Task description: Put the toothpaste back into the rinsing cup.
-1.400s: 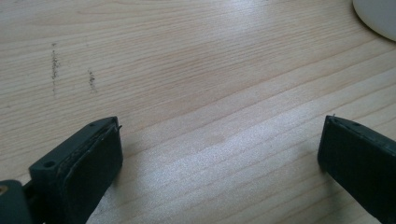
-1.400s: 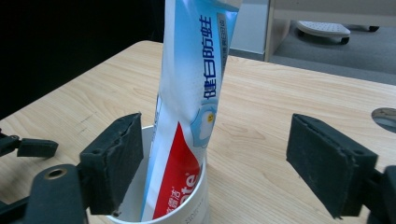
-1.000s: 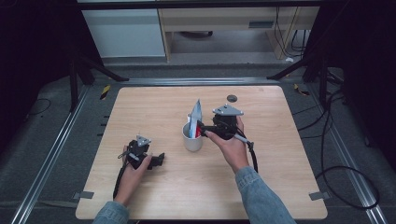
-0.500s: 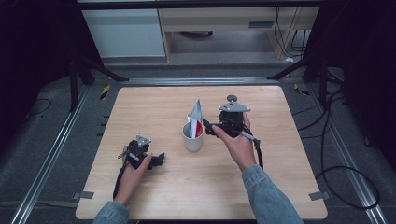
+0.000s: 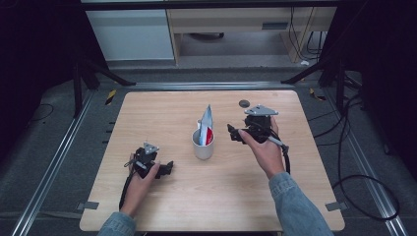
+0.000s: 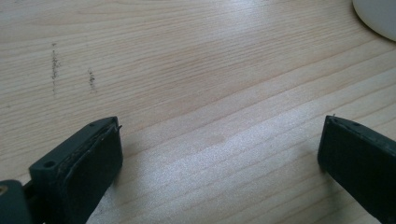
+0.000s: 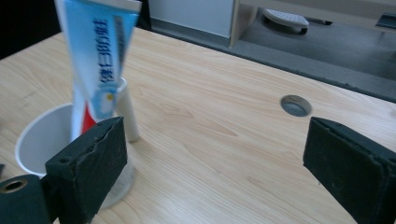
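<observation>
Toothpaste tube (image 5: 207,123) upright in cup (image 5: 202,148)

Table (image 7: 224,154) pale matt wood, visible grain; cup (image 7: 35,140) smooth white plastic; toothpaste tube (image 7: 100,60) glossy

From the high view we look forward and down on the whole counter (image 5: 167,196). The left gripper view sits low, nearly against the wood, catching only the white cup's (image 6: 380,16) edge. The right gripper view looks across the counter at that cup (image 7: 44,140) from close by; we also see it from above (image 5: 202,146).
</observation>
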`<state>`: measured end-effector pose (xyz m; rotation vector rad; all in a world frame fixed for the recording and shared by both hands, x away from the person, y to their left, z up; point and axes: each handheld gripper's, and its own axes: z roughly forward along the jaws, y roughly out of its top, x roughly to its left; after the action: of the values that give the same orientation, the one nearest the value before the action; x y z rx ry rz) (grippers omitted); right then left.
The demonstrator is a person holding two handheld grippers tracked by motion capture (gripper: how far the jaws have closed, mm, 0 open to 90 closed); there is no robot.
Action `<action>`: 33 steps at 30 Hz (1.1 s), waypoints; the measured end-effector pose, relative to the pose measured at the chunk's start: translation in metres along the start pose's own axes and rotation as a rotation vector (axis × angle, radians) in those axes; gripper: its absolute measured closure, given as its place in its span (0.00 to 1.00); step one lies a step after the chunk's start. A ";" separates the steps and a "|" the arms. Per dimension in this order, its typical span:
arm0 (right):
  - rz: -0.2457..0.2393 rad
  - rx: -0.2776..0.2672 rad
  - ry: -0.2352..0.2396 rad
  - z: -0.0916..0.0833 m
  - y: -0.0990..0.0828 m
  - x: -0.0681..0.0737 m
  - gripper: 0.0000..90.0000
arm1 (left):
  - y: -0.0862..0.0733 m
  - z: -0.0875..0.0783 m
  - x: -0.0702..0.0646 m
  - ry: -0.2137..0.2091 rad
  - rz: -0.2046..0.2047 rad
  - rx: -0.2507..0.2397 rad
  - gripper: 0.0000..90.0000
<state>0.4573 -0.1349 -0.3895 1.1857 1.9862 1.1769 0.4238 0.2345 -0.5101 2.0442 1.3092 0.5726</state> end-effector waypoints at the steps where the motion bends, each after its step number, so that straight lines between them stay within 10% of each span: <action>1: -0.006 0.004 -0.005 -0.002 -0.001 -0.004 0.07 | 0.000 0.000 0.000 0.000 0.000 0.000 0.00; 16: -0.011 0.076 -0.083 -0.023 -0.038 -0.045 0.09 | 0.000 0.000 0.000 0.000 0.000 0.000 0.00; 33: 0.006 0.242 -0.065 -0.015 -0.080 -0.058 0.08 | 0.000 0.000 0.000 0.000 0.000 0.000 0.00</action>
<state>0.4395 -0.2113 -0.4524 1.3306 2.1201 0.9071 0.4238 0.2345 -0.5101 2.0441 1.3090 0.5725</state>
